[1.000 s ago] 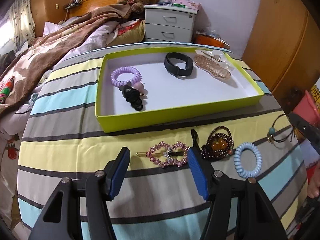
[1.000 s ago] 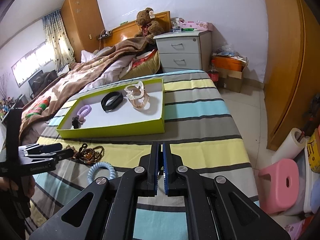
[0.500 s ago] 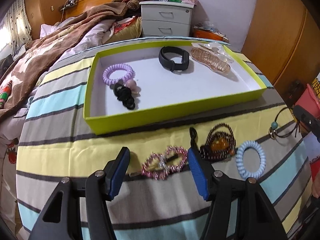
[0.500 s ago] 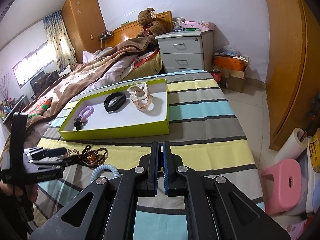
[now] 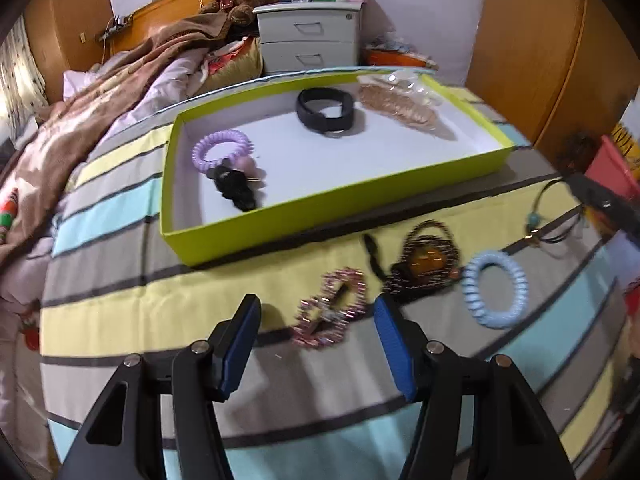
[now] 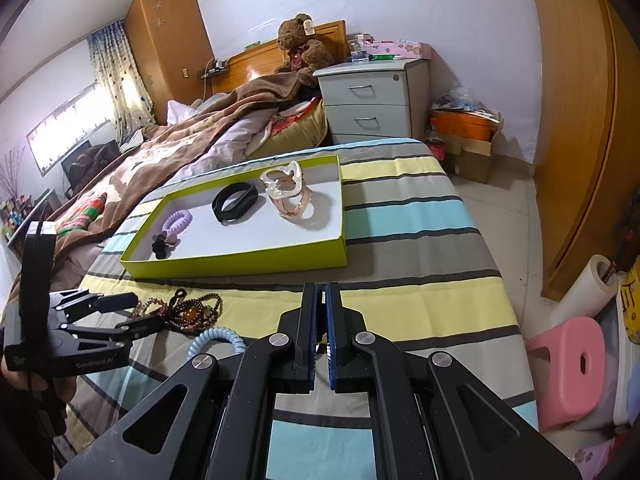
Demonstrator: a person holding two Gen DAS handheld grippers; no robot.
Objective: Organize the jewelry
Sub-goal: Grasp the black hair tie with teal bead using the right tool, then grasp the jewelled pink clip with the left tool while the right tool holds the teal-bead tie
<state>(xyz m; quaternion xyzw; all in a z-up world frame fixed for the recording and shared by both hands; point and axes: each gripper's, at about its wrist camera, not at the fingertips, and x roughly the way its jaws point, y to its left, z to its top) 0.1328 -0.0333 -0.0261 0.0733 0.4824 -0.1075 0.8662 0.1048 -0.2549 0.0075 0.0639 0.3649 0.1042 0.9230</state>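
My left gripper (image 5: 316, 318) hangs open over the striped bedspread, and a pink rhinestone hair clip (image 5: 330, 308) lies between its blue fingertips, untouched. To the clip's right lie a brown bead bracelet (image 5: 428, 264), a light blue coil hair tie (image 5: 494, 290) and a black cord with a teal bead (image 5: 548, 216). Behind them, the green tray (image 5: 320, 216) holds a purple coil tie (image 5: 222, 150), a black hair tie (image 5: 236, 186), a black band (image 5: 326, 114) and clear hair claws (image 5: 396, 108). My right gripper (image 6: 319, 294) is shut and empty, near the bed's front edge.
A brown blanket (image 6: 192, 140) is heaped on the bed to the tray's left. A grey nightstand (image 6: 372, 96) and a teddy bear (image 6: 300, 44) stand behind. Right of the bed are a tiled floor, a pink stool (image 6: 568, 364) and a wooden wardrobe (image 6: 576, 120).
The left gripper has rolled and come a little closer to the pink clip, which now looks tilted between the fingertips. The right gripper has stayed still and shut.
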